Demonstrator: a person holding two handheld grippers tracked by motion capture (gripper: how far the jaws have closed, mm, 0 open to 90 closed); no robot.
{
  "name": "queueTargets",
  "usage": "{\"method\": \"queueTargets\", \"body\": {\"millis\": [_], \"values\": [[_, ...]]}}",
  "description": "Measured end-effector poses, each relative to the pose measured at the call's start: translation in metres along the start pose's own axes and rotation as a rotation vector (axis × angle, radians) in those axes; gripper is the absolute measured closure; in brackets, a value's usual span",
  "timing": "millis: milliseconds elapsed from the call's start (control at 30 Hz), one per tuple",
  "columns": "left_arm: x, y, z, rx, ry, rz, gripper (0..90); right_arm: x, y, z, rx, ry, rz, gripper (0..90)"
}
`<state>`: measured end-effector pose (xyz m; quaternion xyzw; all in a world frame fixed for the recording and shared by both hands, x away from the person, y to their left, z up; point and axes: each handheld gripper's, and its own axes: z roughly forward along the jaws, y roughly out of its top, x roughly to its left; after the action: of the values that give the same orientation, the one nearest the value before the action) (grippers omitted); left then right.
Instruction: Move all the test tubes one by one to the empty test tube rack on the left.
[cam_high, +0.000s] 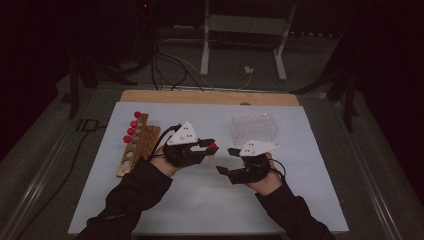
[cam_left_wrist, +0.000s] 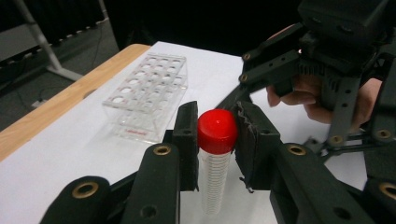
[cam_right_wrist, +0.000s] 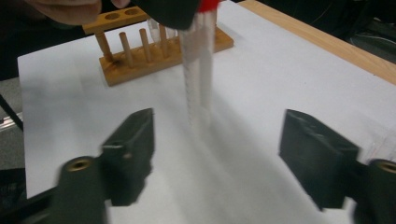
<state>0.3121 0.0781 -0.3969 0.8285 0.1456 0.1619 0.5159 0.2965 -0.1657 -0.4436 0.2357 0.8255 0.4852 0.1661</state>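
1. Five red-capped tubes: four stand in the wooden rack (cam_high: 137, 144) at centre left of the high view, one (cam_left_wrist: 215, 154) sits between gripper jaws.
2. Two racks: that wooden one and one clear plastic rack (cam_high: 254, 128), upper centre-right.
3. Two grippers.

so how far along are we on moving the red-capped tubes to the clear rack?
Early. Done: one tube is out of the wooden rack. In hand: the left tool grips it by its red cap, upright over the table; the right tool is open beside it. Left: four capped tubes remain in the wooden rack; the clear rack looks empty.
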Motion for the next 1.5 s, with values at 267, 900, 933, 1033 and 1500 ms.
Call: {"method": "queueTargets", "body": {"millis": [267, 900, 933, 1033, 1500], "values": [[0.009, -0.003, -0.025, 0.000, 0.053, -0.015, 72.2, -0.004, 0.001, -0.003, -0.022, -0.001, 0.038, 1.3], [0.035, -0.026, -0.106, 0.028, 0.246, -0.061, 72.2, -0.006, 0.000, -0.008, -0.061, -0.010, 0.028, 0.0], [0.036, -0.028, -0.111, 0.028, 0.256, -0.066, 72.2, -0.007, 0.000, -0.008, -0.061, -0.007, 0.029, 0.0], [0.040, -0.034, -0.124, 0.028, 0.286, -0.078, 72.2, -0.007, 0.000, -0.008, -0.064, -0.008, 0.029, 0.0], [0.058, -0.064, -0.162, 0.038, 0.414, -0.149, 72.2, -0.007, 0.000, -0.006, -0.063, -0.010, 0.033, 0.0]]}}
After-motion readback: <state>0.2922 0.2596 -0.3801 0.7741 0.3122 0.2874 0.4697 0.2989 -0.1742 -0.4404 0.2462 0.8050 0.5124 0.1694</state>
